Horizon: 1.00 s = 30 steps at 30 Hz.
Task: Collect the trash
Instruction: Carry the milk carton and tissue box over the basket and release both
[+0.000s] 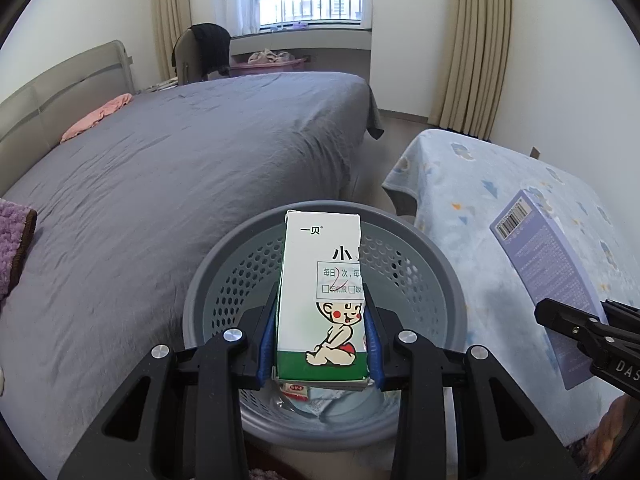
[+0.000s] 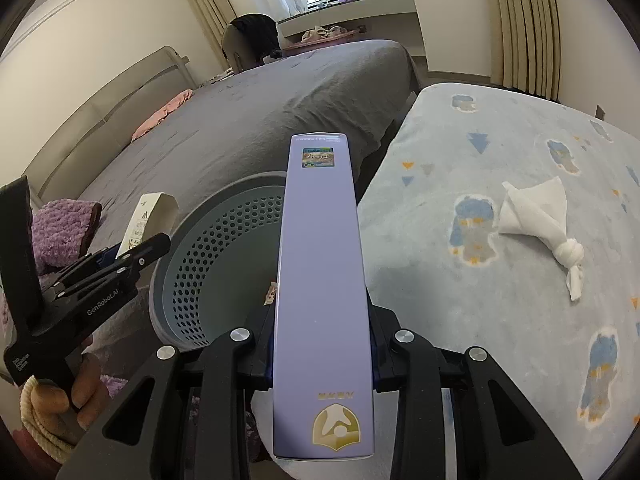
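The left tongs [image 1: 322, 344] clamp a white carton [image 1: 322, 300] above the grey basket [image 1: 452, 280]; the right tongs [image 2: 322, 360] clamp a lilac box [image 2: 322, 280] near its rim. Each should release only once squarely over the opening.

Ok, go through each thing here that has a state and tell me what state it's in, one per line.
Left gripper: shut on white and green cartoon carton, held over the basket.
Right gripper: shut on long lavender cardboard box.
Round grey perforated plastic basket: upright, some wrappers at the bottom.
White knotted tissue: lying on the blue patterned blanket, not yet collected.
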{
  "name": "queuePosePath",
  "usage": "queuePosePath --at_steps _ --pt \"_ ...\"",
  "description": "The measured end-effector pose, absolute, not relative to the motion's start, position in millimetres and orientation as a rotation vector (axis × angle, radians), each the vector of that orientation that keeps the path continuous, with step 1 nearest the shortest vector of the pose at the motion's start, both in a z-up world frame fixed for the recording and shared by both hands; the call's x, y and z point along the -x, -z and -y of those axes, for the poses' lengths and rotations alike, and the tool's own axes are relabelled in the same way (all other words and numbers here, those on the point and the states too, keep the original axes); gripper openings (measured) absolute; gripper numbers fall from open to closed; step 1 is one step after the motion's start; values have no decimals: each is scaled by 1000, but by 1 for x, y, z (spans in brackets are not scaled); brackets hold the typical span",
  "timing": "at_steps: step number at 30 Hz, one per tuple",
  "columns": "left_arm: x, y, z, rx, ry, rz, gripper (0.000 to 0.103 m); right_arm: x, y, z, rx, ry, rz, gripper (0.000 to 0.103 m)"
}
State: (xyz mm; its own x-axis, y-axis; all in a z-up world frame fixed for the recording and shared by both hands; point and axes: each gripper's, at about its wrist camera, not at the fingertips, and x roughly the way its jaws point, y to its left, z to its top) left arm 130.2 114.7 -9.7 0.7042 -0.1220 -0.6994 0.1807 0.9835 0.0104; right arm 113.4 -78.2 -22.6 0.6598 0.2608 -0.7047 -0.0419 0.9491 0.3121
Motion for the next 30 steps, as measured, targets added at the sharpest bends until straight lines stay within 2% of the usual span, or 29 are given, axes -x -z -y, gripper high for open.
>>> queuePosePath --at_steps 30 --pt "-169 47 -146 -45 124 -872 36 -197 42 5 -187 -283 -908 31"
